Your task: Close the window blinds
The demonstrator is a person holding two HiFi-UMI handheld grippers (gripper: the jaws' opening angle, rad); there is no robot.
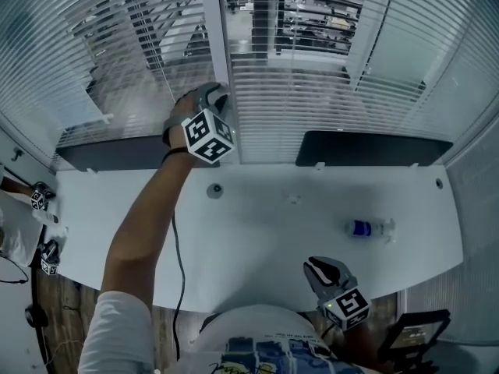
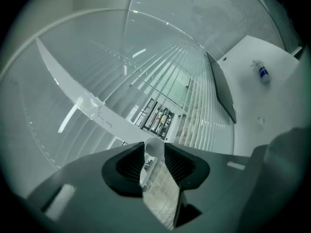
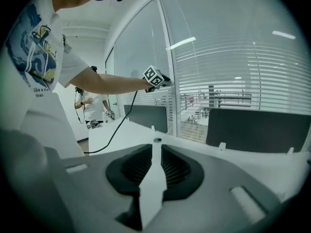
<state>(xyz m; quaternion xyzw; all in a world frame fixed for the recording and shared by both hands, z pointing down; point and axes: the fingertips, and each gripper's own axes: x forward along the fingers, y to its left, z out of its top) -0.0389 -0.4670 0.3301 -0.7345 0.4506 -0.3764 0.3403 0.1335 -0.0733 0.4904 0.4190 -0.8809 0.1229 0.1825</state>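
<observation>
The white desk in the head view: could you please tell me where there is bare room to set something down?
Bare: the middle of the desk, between the cable hole and the bottle, and the left end beside the person's forearm. Crowded: the back edge, taken by two dark panels.

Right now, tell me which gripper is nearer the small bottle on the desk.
Right. The right gripper sits by the desk's near edge, close to the bottle; the left gripper is away at the blinds.
</observation>
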